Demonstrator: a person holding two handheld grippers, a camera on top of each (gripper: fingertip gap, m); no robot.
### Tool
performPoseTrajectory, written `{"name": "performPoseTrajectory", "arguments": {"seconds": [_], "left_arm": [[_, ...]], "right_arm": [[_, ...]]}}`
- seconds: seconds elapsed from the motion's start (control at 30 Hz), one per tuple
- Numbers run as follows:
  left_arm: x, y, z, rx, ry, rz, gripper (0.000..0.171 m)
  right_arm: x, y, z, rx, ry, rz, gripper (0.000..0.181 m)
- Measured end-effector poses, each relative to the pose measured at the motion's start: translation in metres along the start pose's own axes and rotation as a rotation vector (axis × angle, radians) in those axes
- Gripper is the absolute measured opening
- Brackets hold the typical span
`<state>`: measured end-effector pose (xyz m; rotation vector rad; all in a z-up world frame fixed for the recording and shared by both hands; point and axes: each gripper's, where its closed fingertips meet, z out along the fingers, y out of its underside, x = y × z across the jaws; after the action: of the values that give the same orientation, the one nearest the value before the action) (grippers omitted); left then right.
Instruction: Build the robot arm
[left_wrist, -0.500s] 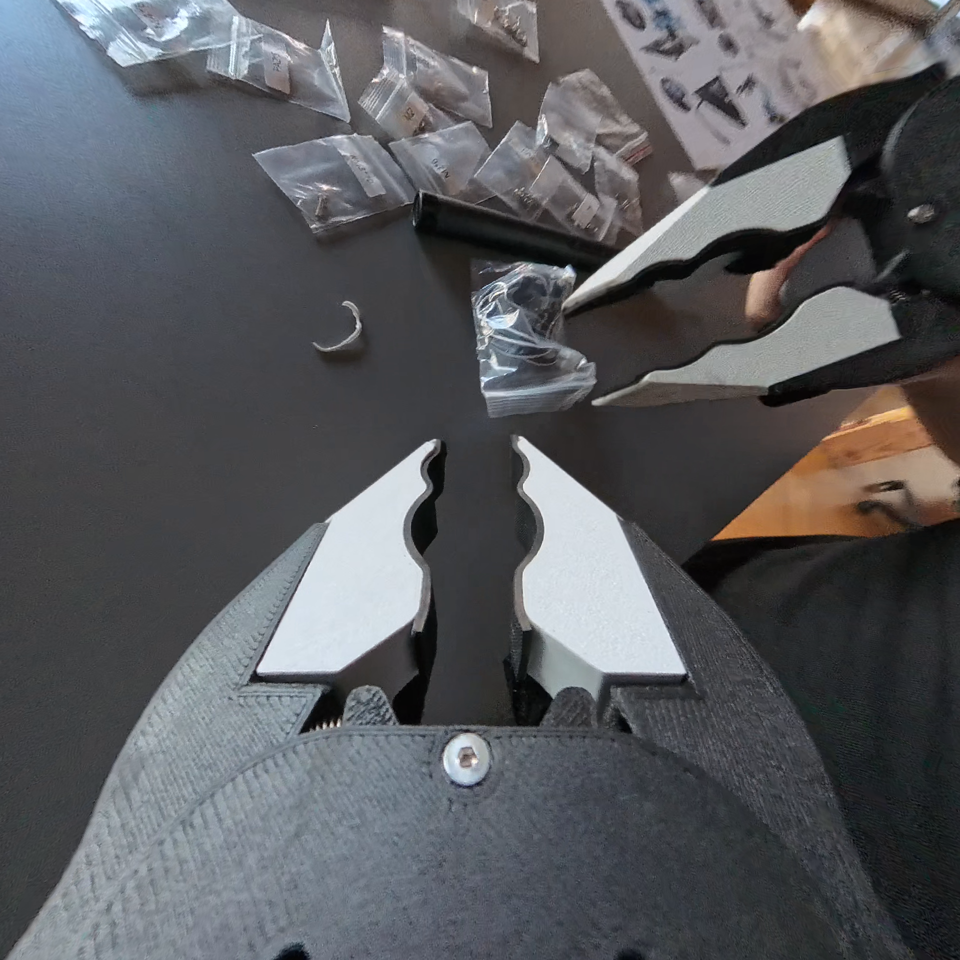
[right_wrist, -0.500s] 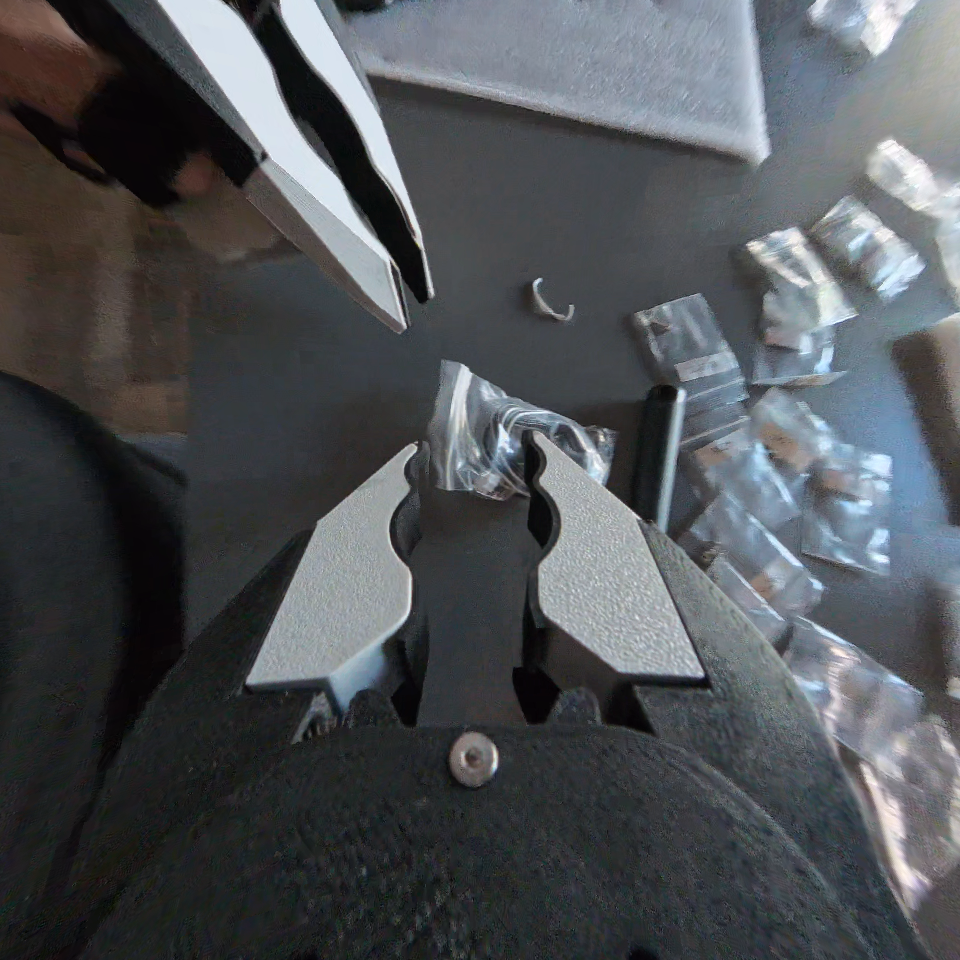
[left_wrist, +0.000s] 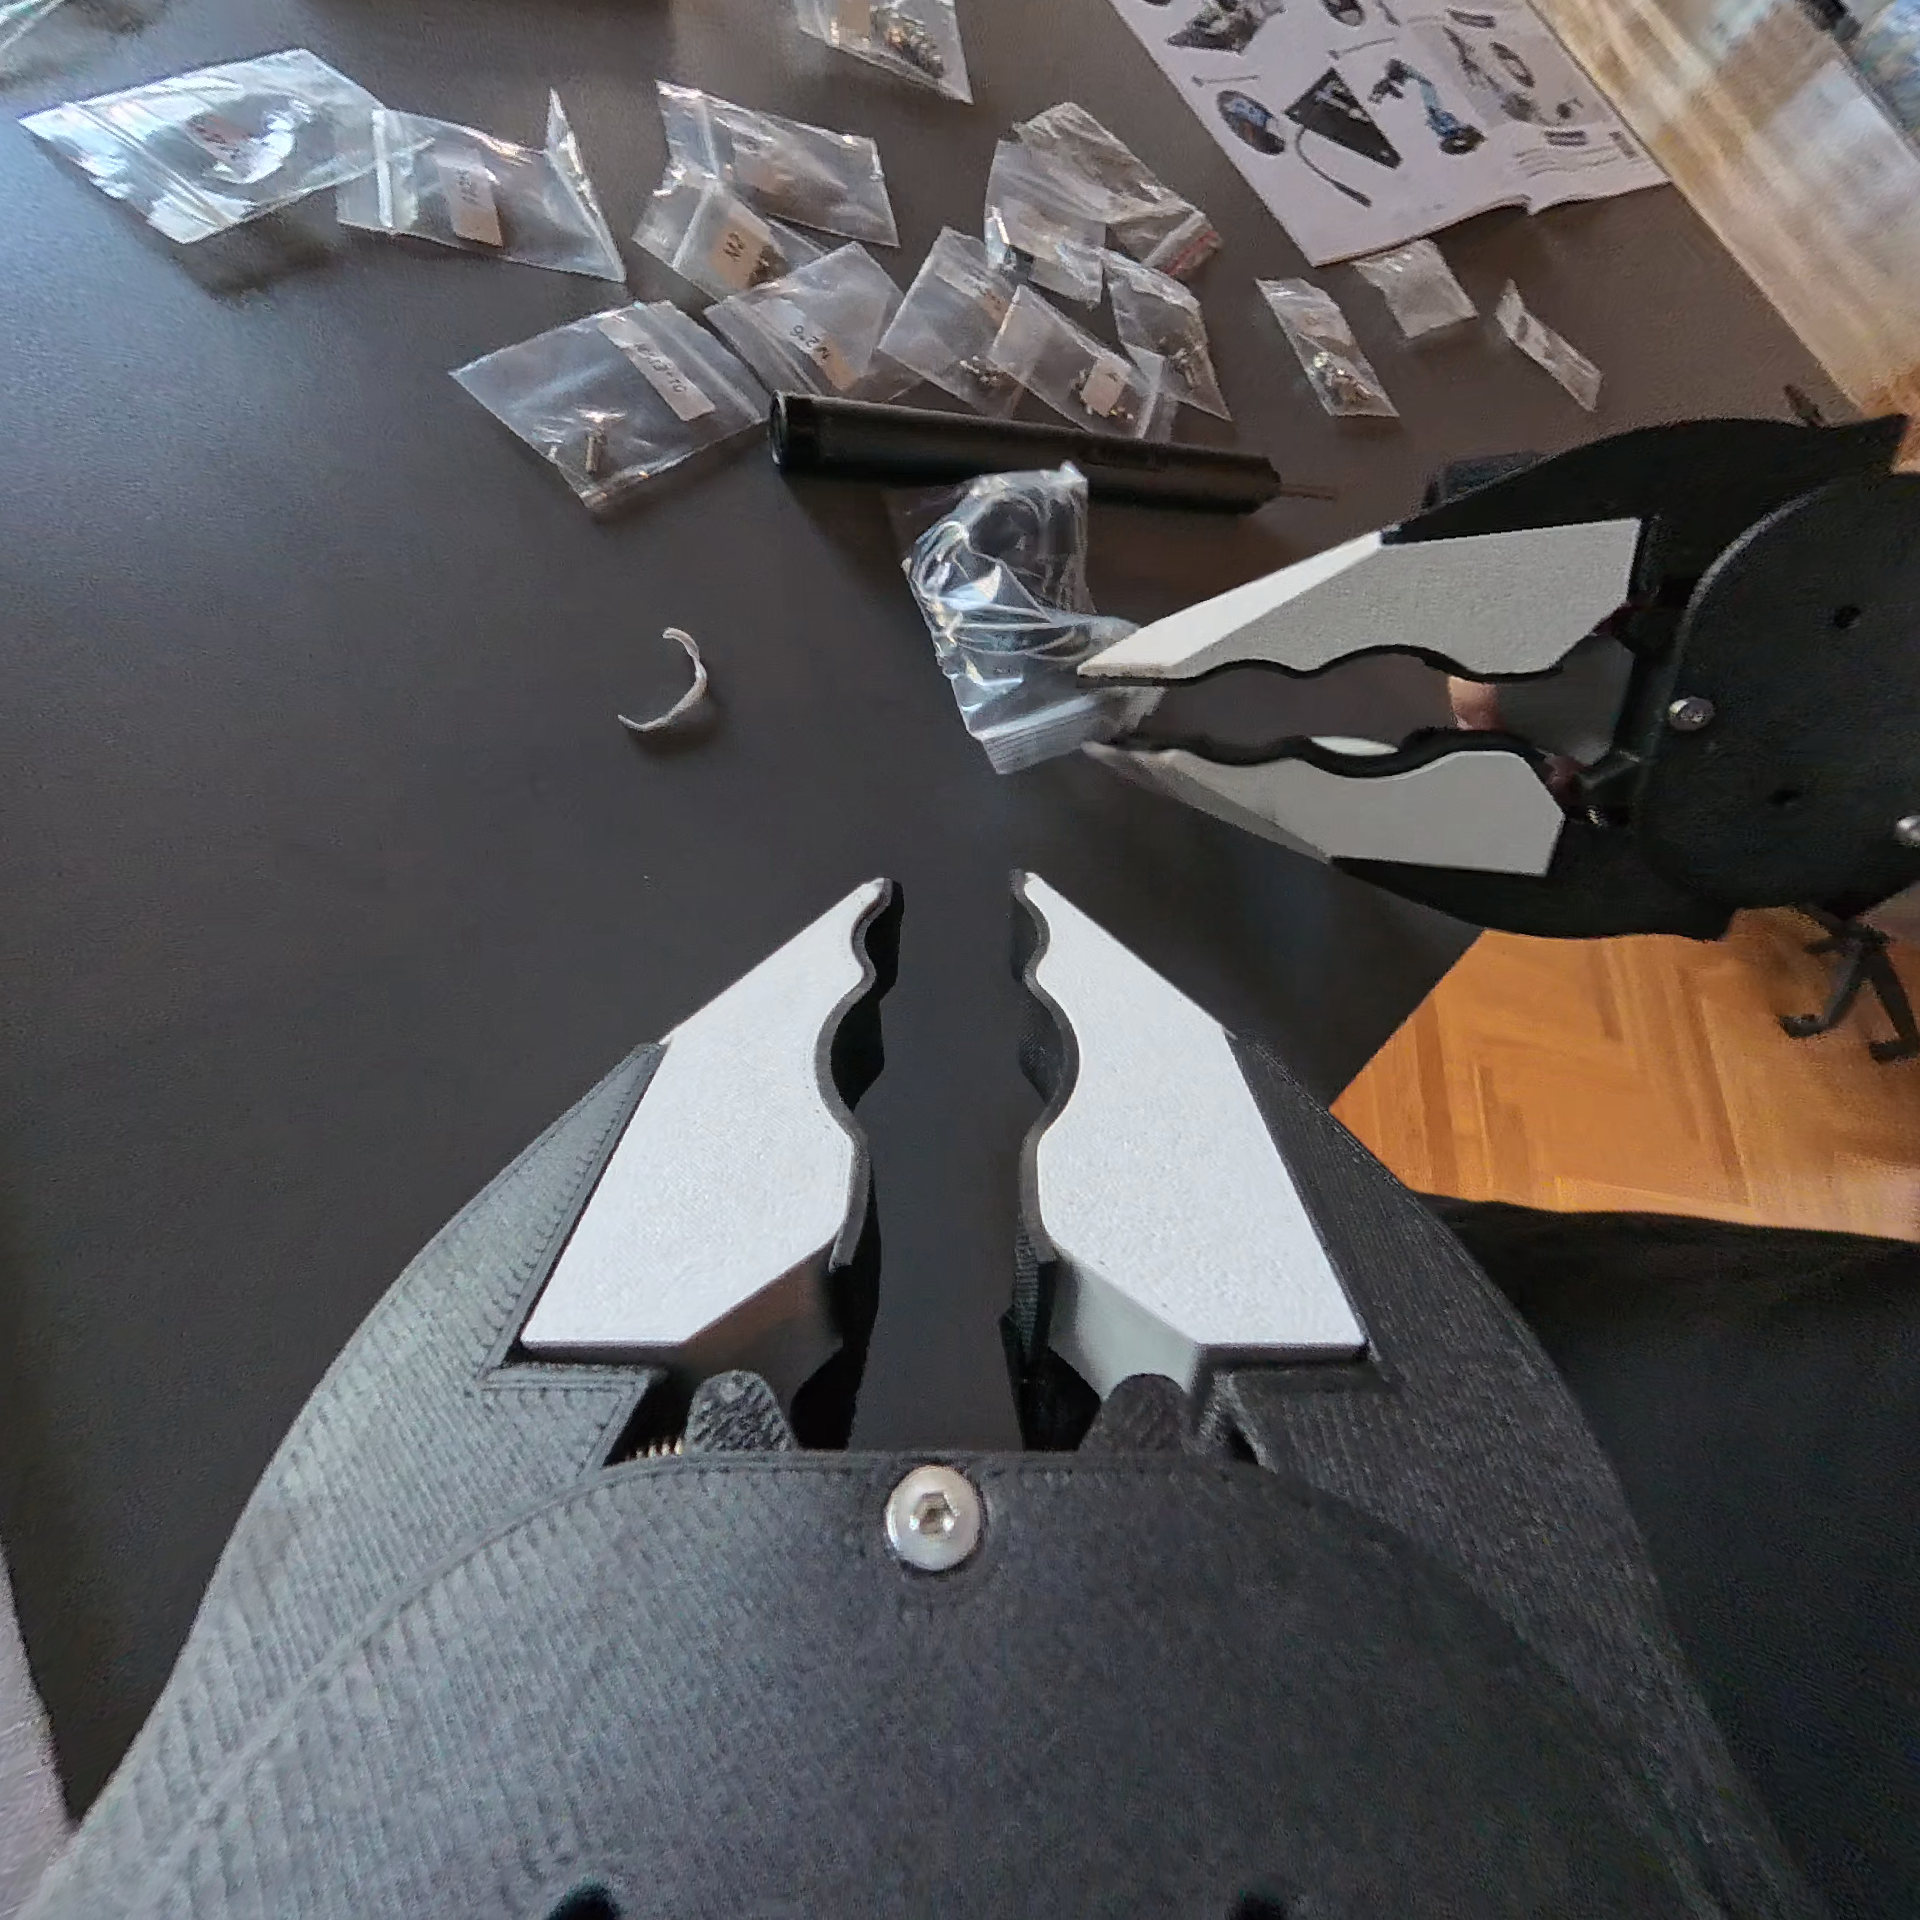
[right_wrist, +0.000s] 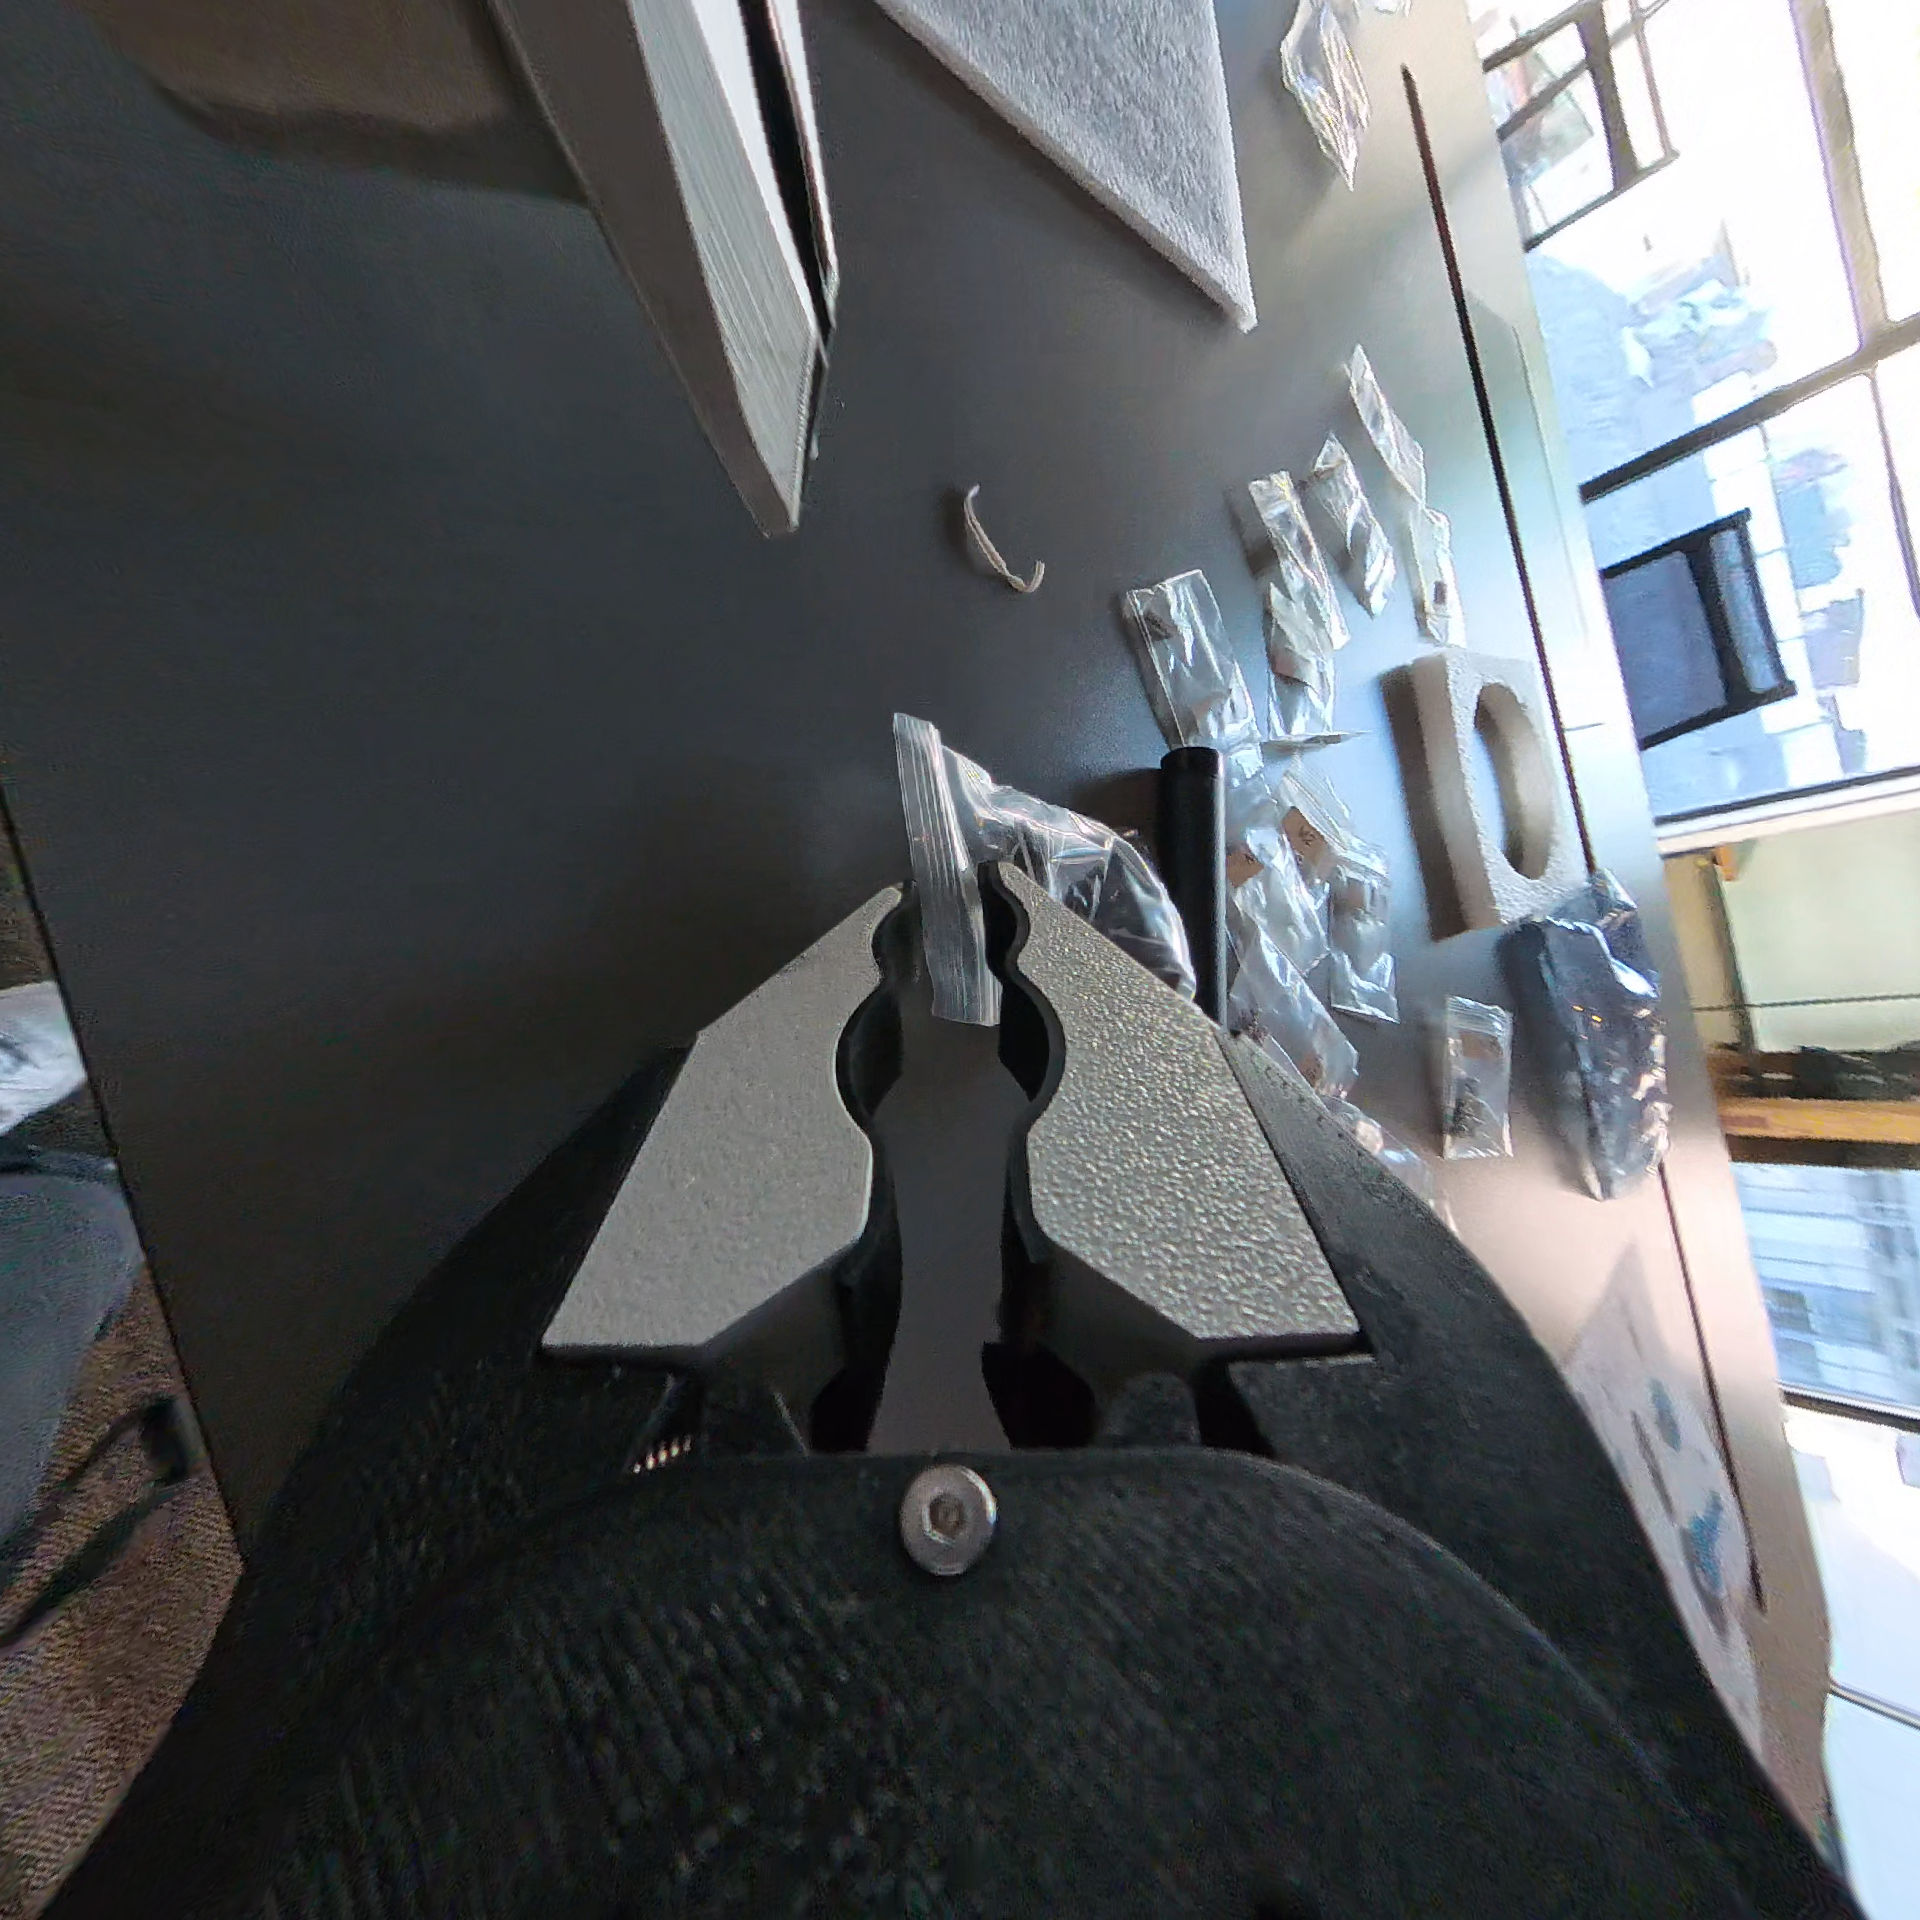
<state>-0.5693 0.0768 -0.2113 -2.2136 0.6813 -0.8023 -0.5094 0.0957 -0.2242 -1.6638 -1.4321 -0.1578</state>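
Now our right gripper (right_wrist: 948, 894) pinches the clear bag (left_wrist: 1003, 613) by its sealed edge; our left gripper (left_wrist: 951, 894), narrowly parted, holds nothing. Nearby: a black tube (left_wrist: 997, 452), a curved scrap (left_wrist: 670, 691), small bags (left_wrist: 623, 384).

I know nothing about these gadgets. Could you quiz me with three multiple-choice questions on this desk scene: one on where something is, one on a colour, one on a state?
1. Where does the black tube lie?
A. Between the loose bags and the pinched bag
B. On the printed sheet
C. On the floor

2. What colour is the table?
A. White
B. Dark grey
C. Red

3. What is the right hand-held gripper doing?
A. Hanging open over nothing
B. Clamping the tube
C. Pinching the zip edge of a clear bag with black parts inside

Answers: 1 A, it lies between them. 2 B, the bare surface is dark grey. 3 C, the bag's strip sits between its tips; the left hand-held gripper is open and empty.
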Motion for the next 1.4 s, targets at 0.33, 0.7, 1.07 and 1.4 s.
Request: {"name": "performPoseTrajectory", "arguments": {"seconds": [0.33, 0.7, 1.07, 1.4], "left_arm": [[0.037, 0.012, 0.001, 0.09, 0.293, -0.175, 0.015], [0.044, -0.03, 0.005, 0.205, 0.466, -0.464, 0.009], [0.068, -0.055, 0.027, 0.208, 0.448, -0.458, 0.011], [0.067, -0.033, 0.05, 0.092, 0.393, -0.413, 0.0]], "right_arm": [[-0.02, -0.03, -0.012, 0.123, -0.304, 0.645, 0.003], [0.003, -0.046, -0.038, 0.518, -0.725, 1.424, 0.001], [0.019, -0.026, -0.053, 0.544, -0.851, 1.409, 0.004], [0.005, -0.013, -0.06, 0.467, -0.997, 1.381, 0.011]]}}
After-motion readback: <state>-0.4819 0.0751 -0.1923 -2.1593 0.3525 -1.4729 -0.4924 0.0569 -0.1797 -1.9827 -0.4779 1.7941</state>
